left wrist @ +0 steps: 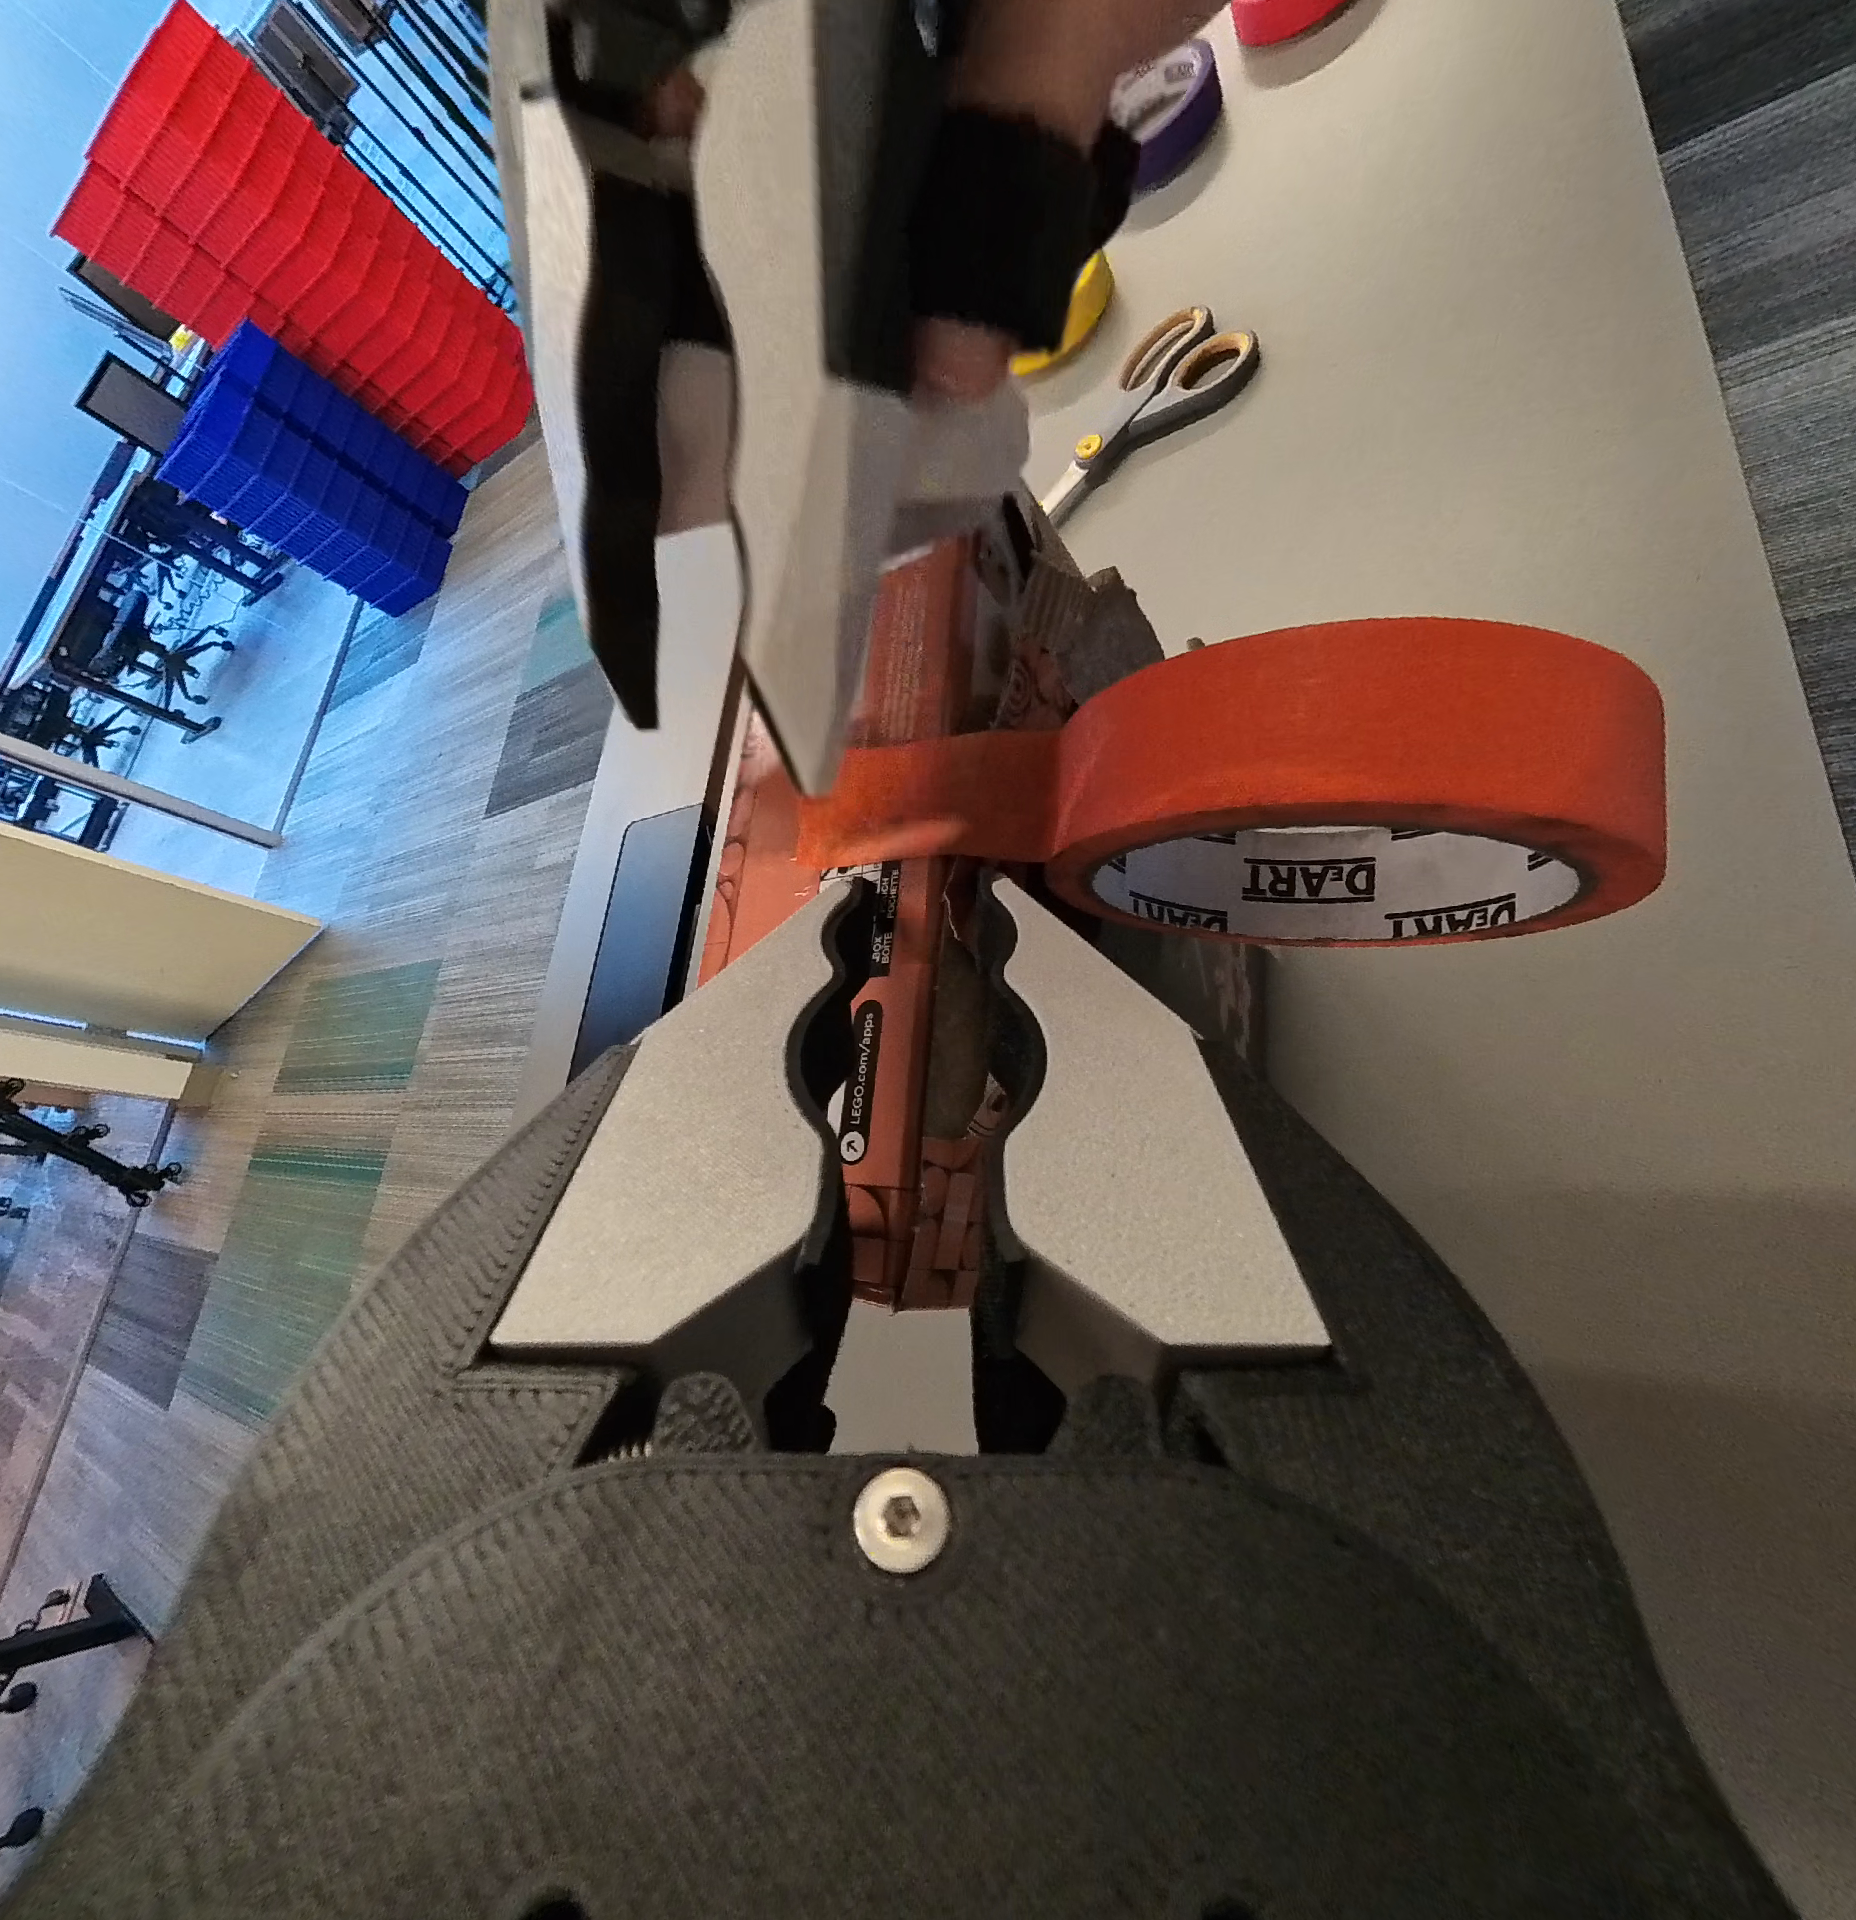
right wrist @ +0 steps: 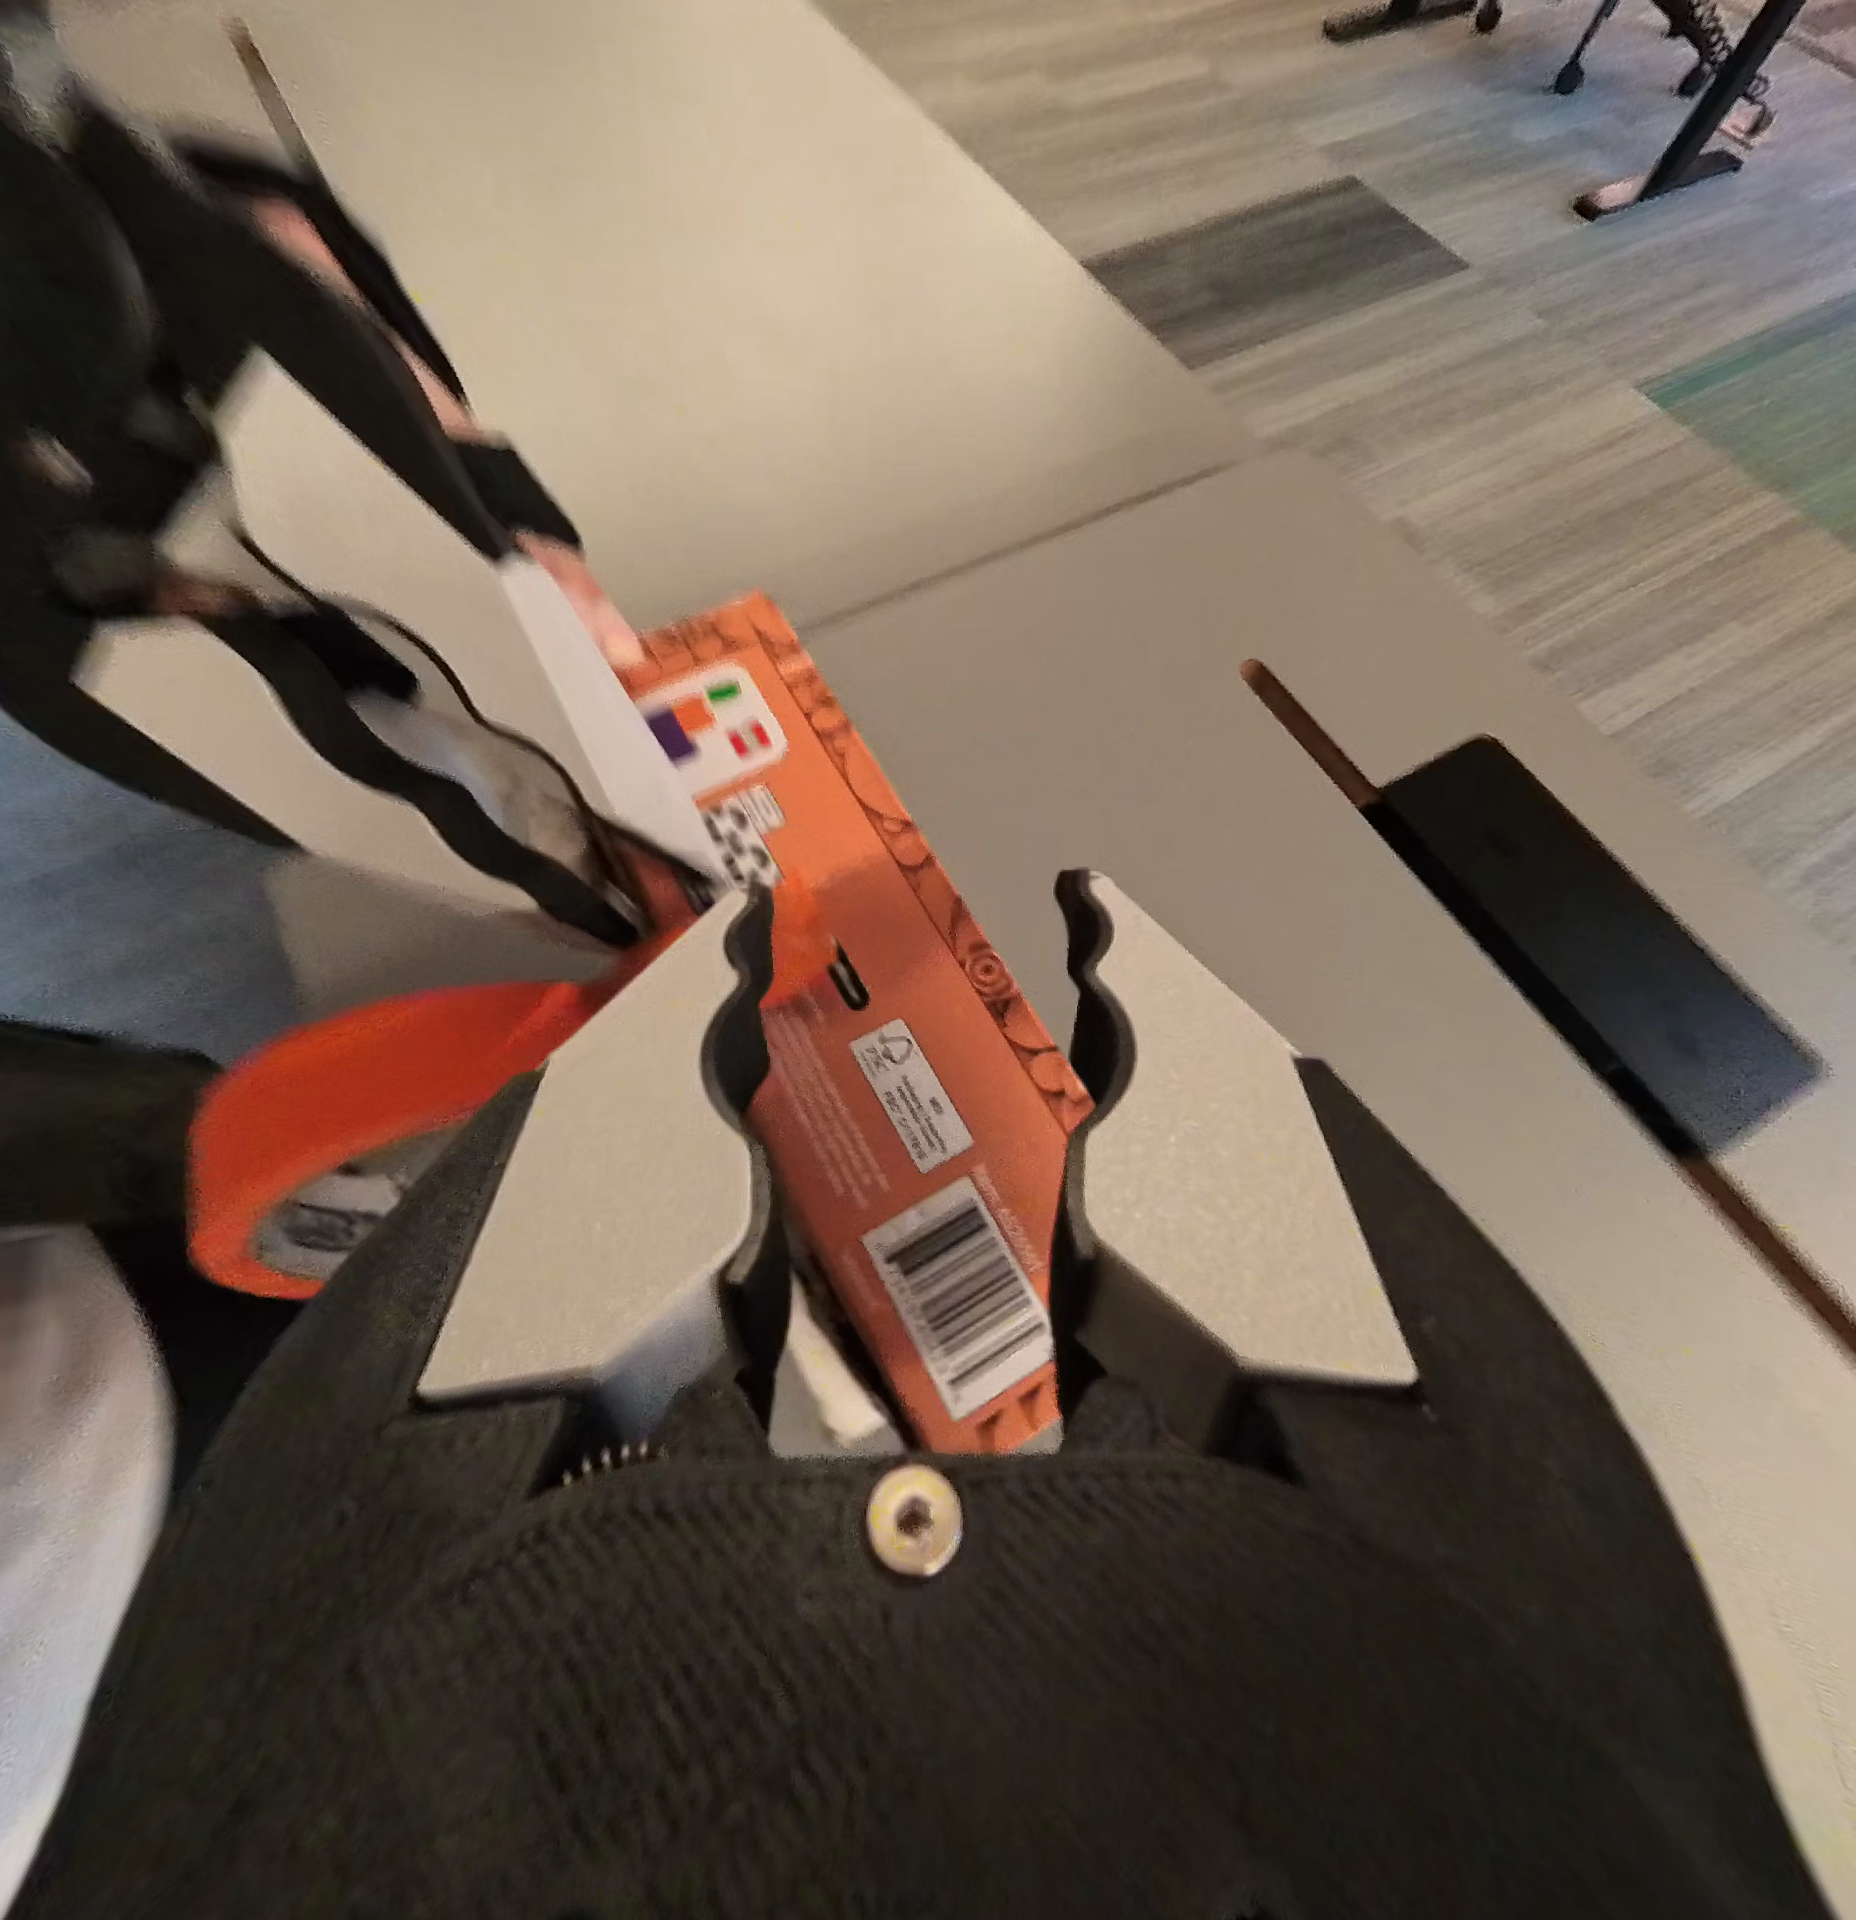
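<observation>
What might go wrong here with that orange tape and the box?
1. The roll seems to hang from the box by one strip. Its weight could peel the strip off.
2. The left gripper is shut on only one end of the box. A push from the open right gripper, whose fingertip is on the strip, could twist the box or make it slip.

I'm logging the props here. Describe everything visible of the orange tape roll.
The orange tape roll looks like matte paper masking tape wound on a white printed cardboard core. It lies beside the brown-orange box, which the left gripper clamps. A pulled-out strip runs from the roll across the box, where a finger of the open right gripper presses it down.
</observation>
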